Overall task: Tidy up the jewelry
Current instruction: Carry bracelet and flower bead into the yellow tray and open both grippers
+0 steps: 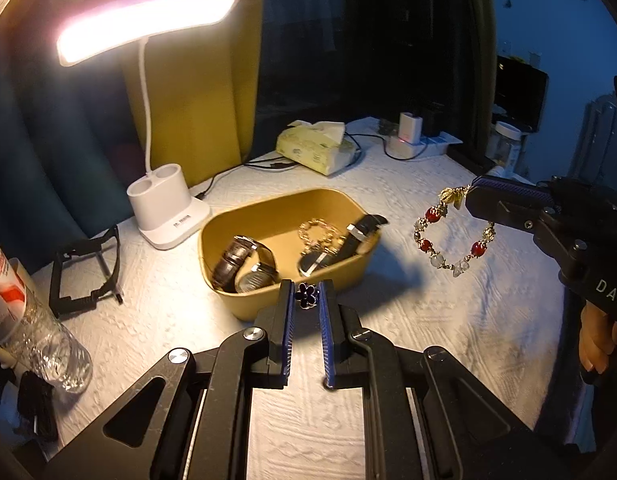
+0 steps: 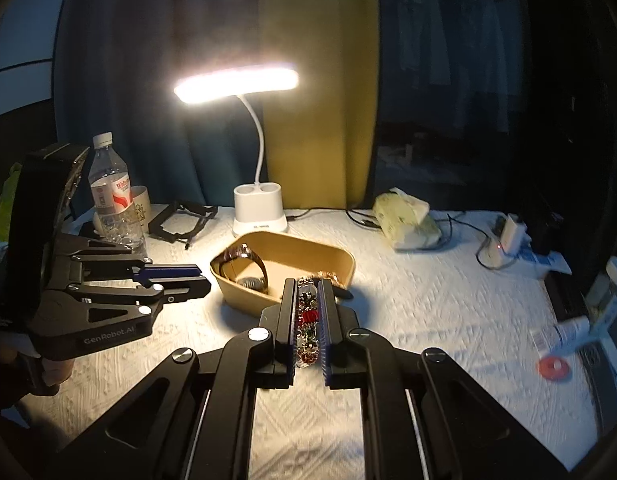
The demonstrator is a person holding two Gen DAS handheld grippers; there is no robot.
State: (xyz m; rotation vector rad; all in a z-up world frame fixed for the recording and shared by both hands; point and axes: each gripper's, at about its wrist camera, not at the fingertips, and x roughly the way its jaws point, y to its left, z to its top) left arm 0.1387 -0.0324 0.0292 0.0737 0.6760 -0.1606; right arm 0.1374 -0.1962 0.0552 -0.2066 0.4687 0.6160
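A tan oval tray (image 1: 244, 304) sits mid-table and holds two watches (image 1: 248, 264) and a gold chain bracelet (image 1: 320, 234). My left gripper (image 1: 307, 294) is shut on a small dark flower-shaped jewel (image 1: 307, 295), just at the tray's near rim. My right gripper (image 1: 474, 196) is shut on a bracelet of red and clear beads (image 1: 452, 236), which hangs above the cloth right of the tray. In the right wrist view the beaded bracelet (image 2: 308, 320) sits between the jaws of the right gripper (image 2: 308, 286), in front of the tray (image 2: 244, 300). The left gripper (image 2: 200, 276) is at the tray's left.
A lit white desk lamp (image 1: 168, 212) stands behind the tray. Black glasses (image 1: 88, 276) and a plastic bottle (image 1: 32, 320) lie at the left. A tissue pack (image 1: 316, 148), cables and a charger (image 1: 408, 136) are at the back. A white textured cloth (image 1: 428, 320) covers the table.
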